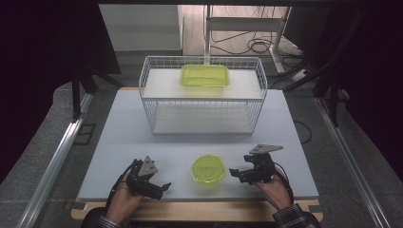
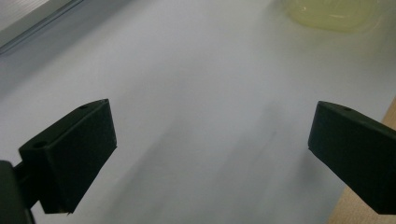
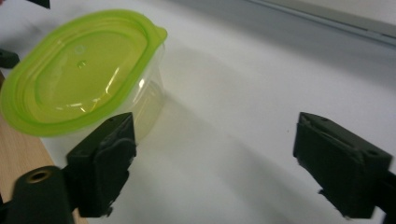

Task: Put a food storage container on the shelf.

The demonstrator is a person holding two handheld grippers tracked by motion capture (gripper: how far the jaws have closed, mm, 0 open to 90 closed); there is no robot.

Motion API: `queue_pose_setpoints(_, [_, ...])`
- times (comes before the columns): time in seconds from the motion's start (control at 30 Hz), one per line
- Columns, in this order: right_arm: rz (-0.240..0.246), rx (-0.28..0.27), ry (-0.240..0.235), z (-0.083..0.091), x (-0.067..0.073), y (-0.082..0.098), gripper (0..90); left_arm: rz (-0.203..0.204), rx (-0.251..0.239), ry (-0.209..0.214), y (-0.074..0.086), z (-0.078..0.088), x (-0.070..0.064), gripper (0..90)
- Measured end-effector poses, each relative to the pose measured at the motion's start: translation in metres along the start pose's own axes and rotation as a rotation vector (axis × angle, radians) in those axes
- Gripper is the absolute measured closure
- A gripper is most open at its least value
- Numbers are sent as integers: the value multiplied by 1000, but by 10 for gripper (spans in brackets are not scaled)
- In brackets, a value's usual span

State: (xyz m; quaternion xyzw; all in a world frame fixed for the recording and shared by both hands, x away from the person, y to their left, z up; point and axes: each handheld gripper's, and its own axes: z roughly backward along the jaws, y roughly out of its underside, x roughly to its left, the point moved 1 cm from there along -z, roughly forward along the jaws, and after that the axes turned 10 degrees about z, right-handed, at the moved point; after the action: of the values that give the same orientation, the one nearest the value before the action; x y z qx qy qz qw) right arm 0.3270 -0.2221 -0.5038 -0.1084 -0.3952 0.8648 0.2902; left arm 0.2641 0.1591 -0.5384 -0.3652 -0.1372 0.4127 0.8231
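Partly cropped round container (image 2: 334,14) (blurred edge)

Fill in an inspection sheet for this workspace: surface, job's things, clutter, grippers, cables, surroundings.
Surface: pale table top on a wooden board, bare apart from the items below.
Job's things: round container with a green lid, upright near the front edge between the grippers; rectangular green container on the upper shelf of the white wire rack.
Clutter: nothing seen.
Grippers: left gripper open, nothing between the jaws; right gripper open beside the round container, not gripping it.
Cables: one trails from each gripper; more lie on the floor behind the table.
Surroundings: dark curtains at both sides, grey floor.
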Motion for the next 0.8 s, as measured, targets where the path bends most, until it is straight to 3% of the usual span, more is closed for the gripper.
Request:
queue_pose_setpoints(0.3, [-4,-26,-24,0,4,-5,38,9,0,24,0,-1,-1,7])
queue_pose_setpoints(0.57, [-45,-79,-57,4,5,-14,27,-6,8,27,0,-3,-4,7])
queue_pose_setpoints(0.8, [-54,-46,-87,-2,8,-23,29,-13,11,18,0,-4,-4,8])
